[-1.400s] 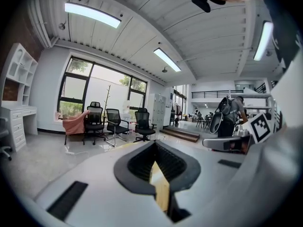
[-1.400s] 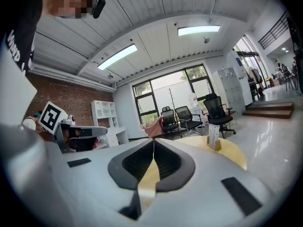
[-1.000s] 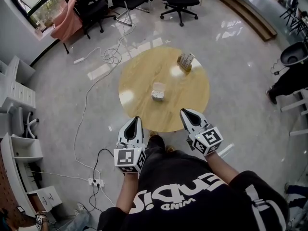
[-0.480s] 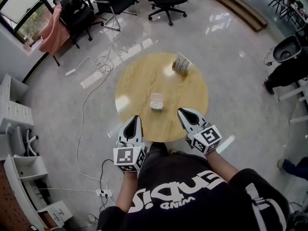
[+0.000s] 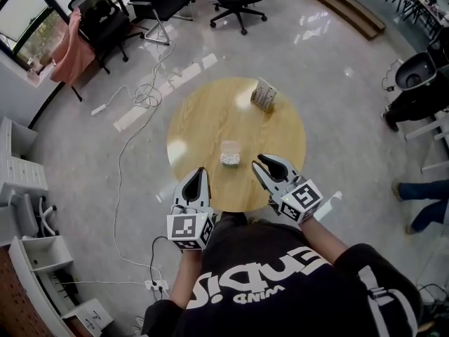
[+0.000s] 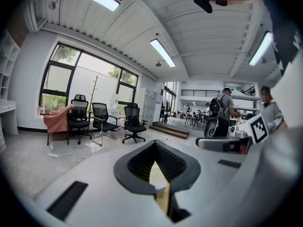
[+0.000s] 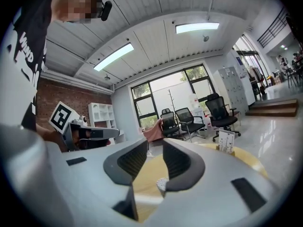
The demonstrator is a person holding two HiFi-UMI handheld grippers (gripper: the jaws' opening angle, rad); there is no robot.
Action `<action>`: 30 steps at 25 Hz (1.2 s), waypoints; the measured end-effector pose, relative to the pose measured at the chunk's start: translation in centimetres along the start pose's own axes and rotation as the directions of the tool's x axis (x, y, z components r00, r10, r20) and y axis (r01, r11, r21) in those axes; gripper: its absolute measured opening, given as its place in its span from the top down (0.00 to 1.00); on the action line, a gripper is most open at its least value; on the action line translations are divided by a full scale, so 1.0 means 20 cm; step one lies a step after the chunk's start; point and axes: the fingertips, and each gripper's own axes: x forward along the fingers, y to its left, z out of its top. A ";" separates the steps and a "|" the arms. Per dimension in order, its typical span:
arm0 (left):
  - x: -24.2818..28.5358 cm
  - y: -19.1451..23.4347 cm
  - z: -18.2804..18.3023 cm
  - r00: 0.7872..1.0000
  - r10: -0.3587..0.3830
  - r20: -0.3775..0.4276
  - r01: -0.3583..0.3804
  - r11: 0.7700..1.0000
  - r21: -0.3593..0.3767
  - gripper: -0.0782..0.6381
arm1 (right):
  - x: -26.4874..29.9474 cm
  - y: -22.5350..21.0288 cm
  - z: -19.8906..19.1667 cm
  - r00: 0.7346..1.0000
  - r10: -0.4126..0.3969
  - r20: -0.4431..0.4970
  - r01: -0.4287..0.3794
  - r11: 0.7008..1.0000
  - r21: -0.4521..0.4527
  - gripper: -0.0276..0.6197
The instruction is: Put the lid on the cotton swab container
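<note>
Shows the approach step, with no contact made yet. Places the container point(image 5: 230, 154), open-topped and packed with white swabs, near the middle of the round table point(image 5: 203, 118), apart from both grippers. Places a 2nd item point(image 5: 264, 95), pale and standing on edge, toward the far rim and well apart from the container; looks like the lid, though too small to tell for sure. Finds the left gripper point(image 5: 198, 173) over the near edge of the table, jaws pressed together with nothing between them. Finds the right gripper point(image 5: 260, 161) near the container, on its right, with jaws parted by a narrow gap after just opening and nothing clamped; frames the swabs point(image 7: 162, 183) low between its jaws in the right gripper view, beyond their tips. Calls next, in all likelihood, for a reach past the container to the far item, wider jaws to take it by its edges, a lift, then a level carry back over the container's mouth. Calls also, probably, for the left gripper to open and steady the container while seating the lid squarely.
</note>
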 end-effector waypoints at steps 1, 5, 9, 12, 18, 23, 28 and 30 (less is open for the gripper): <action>0.01 0.00 0.00 1.000 -0.004 0.000 0.004 1.000 -0.001 0.88 | 0.01 0.01 0.00 1.000 0.013 -0.003 -0.013 1.000 0.002 0.79; 0.04 0.01 0.00 1.000 -0.017 -0.001 0.017 1.000 -0.007 0.88 | 0.05 0.02 0.02 0.999 0.047 0.011 -0.047 0.999 -0.022 0.64; 0.06 0.01 0.01 1.000 -0.023 0.000 0.023 1.000 -0.005 0.88 | 0.07 0.04 0.03 0.996 0.083 0.015 -0.082 0.995 -0.064 0.47; 0.07 0.02 0.01 1.000 -0.026 0.000 0.026 1.000 -0.006 0.88 | 0.09 0.04 0.00 0.996 0.094 -0.007 -0.094 0.992 -0.080 0.46; 0.08 0.01 0.01 0.999 -0.034 -0.009 0.034 0.999 0.003 0.88 | 0.14 0.01 -0.13 0.992 0.107 -0.066 -0.111 0.992 -0.064 0.46; 0.08 0.00 0.00 1.000 -0.027 -0.011 0.027 1.000 0.003 0.88 | 0.19 -0.03 -0.31 0.978 0.135 -0.159 -0.148 0.986 -0.074 0.46; 0.09 0.00 -0.01 1.000 -0.013 -0.022 0.013 1.000 0.002 0.88 | 0.25 -0.09 -0.50 0.955 0.150 -0.256 -0.174 0.982 -0.071 0.46; 0.08 0.01 -0.02 1.000 -0.007 -0.025 0.007 1.000 0.002 0.88 | 0.27 -0.11 -0.59 0.943 0.151 -0.296 -0.179 0.981 -0.072 0.46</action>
